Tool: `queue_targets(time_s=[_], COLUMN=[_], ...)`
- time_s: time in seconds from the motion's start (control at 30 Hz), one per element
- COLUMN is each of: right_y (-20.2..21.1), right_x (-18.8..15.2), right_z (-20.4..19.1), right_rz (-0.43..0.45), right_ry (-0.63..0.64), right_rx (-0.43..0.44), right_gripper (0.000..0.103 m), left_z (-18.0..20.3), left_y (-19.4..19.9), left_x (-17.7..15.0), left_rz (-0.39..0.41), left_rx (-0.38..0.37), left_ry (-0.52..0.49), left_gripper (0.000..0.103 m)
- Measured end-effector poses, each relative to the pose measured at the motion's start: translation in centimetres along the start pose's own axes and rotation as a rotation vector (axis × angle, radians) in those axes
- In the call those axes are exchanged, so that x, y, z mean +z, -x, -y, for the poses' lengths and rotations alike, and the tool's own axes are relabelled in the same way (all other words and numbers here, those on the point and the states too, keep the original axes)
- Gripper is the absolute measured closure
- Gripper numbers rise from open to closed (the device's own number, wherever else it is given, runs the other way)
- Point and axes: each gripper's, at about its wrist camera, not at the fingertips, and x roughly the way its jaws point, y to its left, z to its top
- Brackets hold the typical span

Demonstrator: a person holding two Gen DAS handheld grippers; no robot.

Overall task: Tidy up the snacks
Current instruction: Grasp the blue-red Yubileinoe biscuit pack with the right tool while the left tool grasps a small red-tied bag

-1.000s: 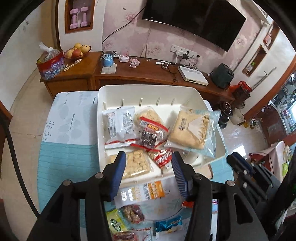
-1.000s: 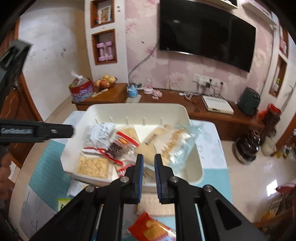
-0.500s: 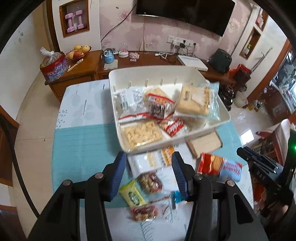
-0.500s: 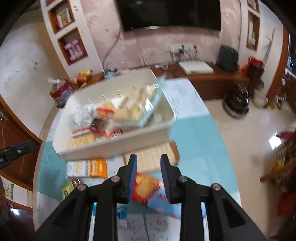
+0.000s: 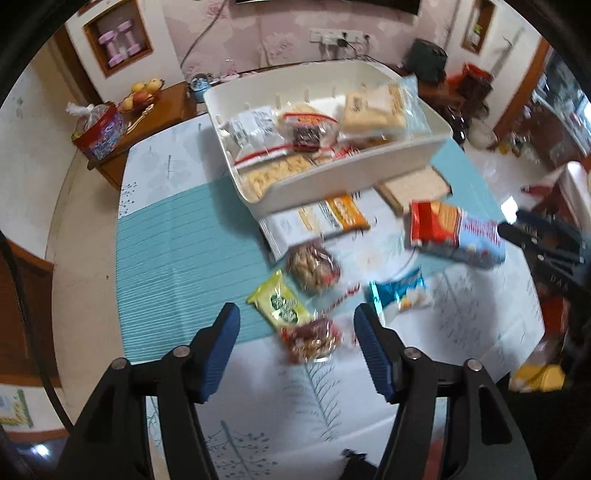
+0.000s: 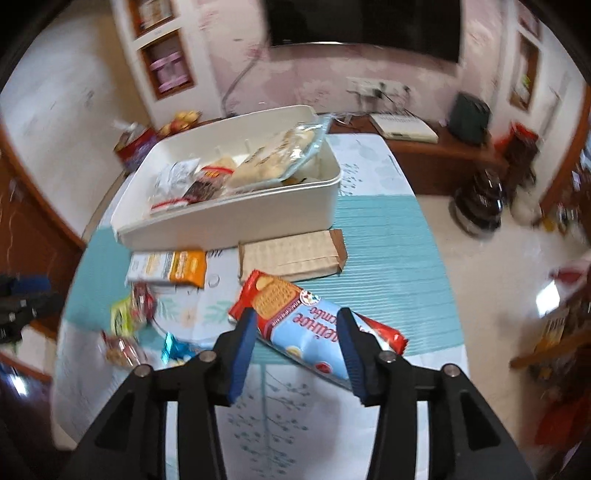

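Observation:
A white bin (image 5: 354,177) (image 6: 229,221) holds several snack packs at the table's far side. Loose snacks lie in front of it: an orange-and-white pack (image 5: 325,218) (image 6: 168,267), a brown flat pack (image 5: 417,186) (image 6: 295,254), a red-and-blue biscuit pack (image 5: 454,236) (image 6: 306,317), a green pack (image 5: 279,304), nut packs (image 5: 314,264) and a small blue pack (image 5: 399,293). My left gripper (image 5: 297,349) is open, with a red nut pack (image 5: 312,341) between its fingers. My right gripper (image 6: 297,350) is open, its fingers either side of the biscuit pack.
The table has a teal and white leaf-print cloth (image 5: 177,258). A wooden sideboard (image 5: 147,114) with fruit and a red bag stands behind it. A TV (image 6: 362,26) hangs on the wall. Floor and dark pots (image 6: 480,206) lie to the right.
Both grippers have pulled back from the bin and dropped toward the loose snacks. The right gripper has opened from shut and now straddles the biscuit pack.

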Motion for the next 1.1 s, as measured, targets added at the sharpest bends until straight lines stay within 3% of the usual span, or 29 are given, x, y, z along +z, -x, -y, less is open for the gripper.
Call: queue_targets(time_s=[0.1,0.2,0.37,0.73,1.1], right_y=[-0.5,-1.7,-3.4,-6.3,-8.2], right_x=[-0.9,-1.8,-2.0,-1.5,-1.9], right_z=[-0.3,-0.4,-0.2,-0.3,-1.2], right_rz=[0.016,0.01,0.016,-0.025,-0.063], right_ry=[0.127,0.239,0.339,0.448,0.471], right_rx=[-0.017,-0.031,-0.033,0.011,0.01], right_gripper=[0.036,0.035,0.035,0.028,0.025], left_z=[0.5,1.1,1.9,3.2,4.2], left_y=[-0.3,-0.7,-1.8,-6.1,-8.7], left_x=[-0.7,-1.3,-2.2,-2.7,-3.4], left_rz=[-0.008,-0.005,0.023,0.009,-0.034], left_rx=[-0.002,0.0,-0.057,-0.13,-0.121], left_ry=[-0.069,-0.147,-0.269,-0.428,-0.524], left_gripper=[0.037,0.035,0.035,0.035,0.035])
